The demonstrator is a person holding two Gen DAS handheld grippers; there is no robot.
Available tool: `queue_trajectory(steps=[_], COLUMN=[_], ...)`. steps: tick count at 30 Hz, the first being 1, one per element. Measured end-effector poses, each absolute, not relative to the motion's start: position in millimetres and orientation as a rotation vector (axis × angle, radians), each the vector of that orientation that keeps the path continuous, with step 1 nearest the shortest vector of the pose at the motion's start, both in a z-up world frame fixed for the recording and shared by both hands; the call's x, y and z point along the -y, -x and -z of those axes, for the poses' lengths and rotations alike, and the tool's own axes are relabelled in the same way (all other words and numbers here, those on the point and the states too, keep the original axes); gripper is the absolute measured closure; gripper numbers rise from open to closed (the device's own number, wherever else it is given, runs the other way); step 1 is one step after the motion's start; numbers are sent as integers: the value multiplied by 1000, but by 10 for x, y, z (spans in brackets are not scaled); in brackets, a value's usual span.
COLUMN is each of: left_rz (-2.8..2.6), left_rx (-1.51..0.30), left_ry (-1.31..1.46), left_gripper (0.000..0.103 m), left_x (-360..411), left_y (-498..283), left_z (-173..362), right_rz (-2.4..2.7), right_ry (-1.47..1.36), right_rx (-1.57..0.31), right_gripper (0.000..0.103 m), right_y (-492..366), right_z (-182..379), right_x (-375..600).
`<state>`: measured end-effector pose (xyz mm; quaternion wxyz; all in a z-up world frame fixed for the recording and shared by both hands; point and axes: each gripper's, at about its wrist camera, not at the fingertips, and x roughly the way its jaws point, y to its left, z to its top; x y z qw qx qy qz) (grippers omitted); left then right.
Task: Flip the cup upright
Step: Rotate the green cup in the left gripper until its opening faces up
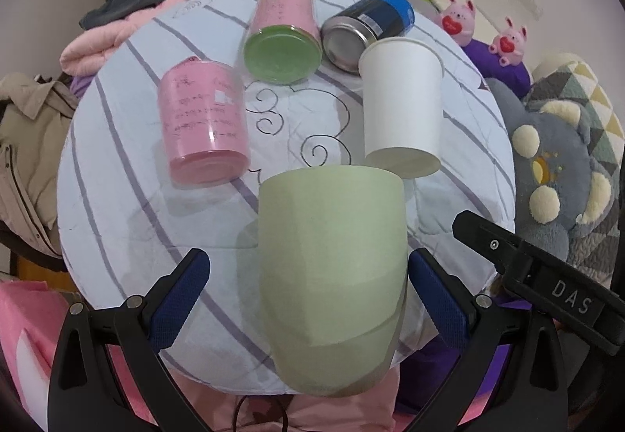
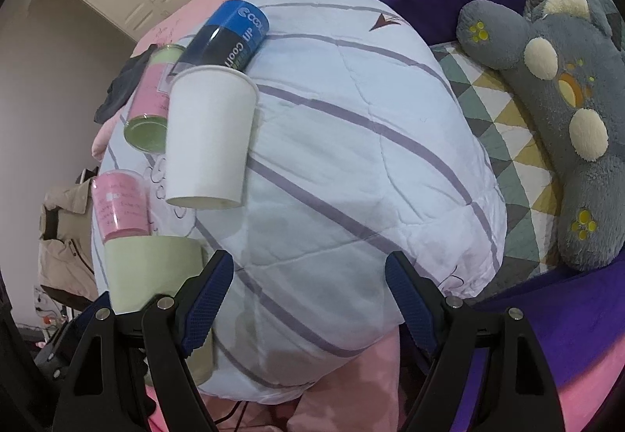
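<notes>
A pale green cup [image 1: 332,268] stands upside down on the striped white quilt [image 1: 129,221] at its near edge. My left gripper [image 1: 308,295] is open, its blue pads on either side of the cup; the right pad [image 1: 437,303] is close to the cup's wall, the left pad [image 1: 179,299] stands apart. In the right wrist view the same cup [image 2: 152,272] sits at the lower left, partly behind my left finger. My right gripper [image 2: 308,299] is open and empty over bare quilt [image 2: 351,166].
Also upside down on the quilt: a white paper cup [image 1: 402,111], a pink cup [image 1: 203,123], a pink-and-green cup [image 1: 283,33] and a blue can [image 1: 367,29]. A grey plush [image 2: 558,111] lies to the right. Pink bedding [image 1: 117,22] lies behind.
</notes>
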<state>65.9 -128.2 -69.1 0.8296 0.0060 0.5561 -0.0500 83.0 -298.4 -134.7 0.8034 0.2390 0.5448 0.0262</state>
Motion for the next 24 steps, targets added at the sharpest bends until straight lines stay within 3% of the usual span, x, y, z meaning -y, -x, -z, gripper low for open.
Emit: queue_trajectory(steps=[5,24], left_rz=[137,131], left_rx=[-1212,-1139], left_ry=[1,12], left_gripper=[23,23], left_x=[1348,1270], left_y=[-691,-701], left_z=[749,611], right_rz=[-53,-44], right_ry=[-509,-521], right_rx=[-1178,-1182], right_gripper=[21,21], right_y=[-862,-833], right_z=[1406,1417], right_x=[3034,3118])
